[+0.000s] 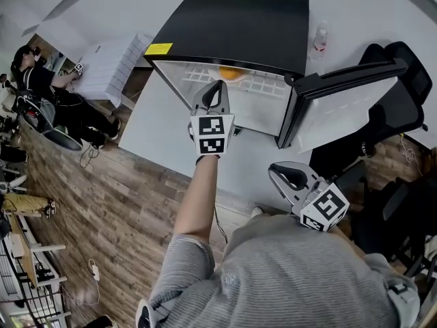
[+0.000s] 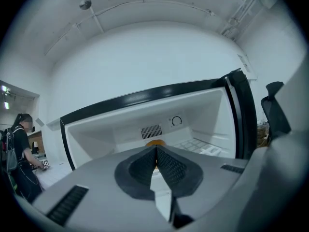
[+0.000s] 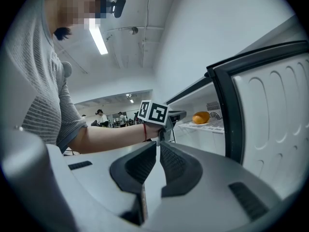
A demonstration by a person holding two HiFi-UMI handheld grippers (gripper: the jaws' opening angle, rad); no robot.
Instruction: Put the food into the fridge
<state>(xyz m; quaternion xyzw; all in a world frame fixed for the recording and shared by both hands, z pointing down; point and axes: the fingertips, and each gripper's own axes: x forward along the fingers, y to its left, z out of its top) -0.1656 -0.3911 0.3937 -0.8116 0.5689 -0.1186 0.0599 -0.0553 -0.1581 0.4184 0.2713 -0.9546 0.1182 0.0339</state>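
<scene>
Bun [image 3: 201, 117]: lying flat on fridge [image 1: 239, 26] shelf, long axis along the opening. Left gripper [image 2: 156, 150], right gripper [image 3: 158, 148]: closed, empty. White table [image 1: 157, 128]; wood floor [image 1: 102, 203].

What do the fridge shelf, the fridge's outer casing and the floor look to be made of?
The fridge shelf looks like white coated wire, judging by its open grid. The outer casing is black, smooth and low-sheen: painted metal or plastic, I can't tell which. The floor is wood or wood-look planks, brown with visible grain and seams.
</scene>
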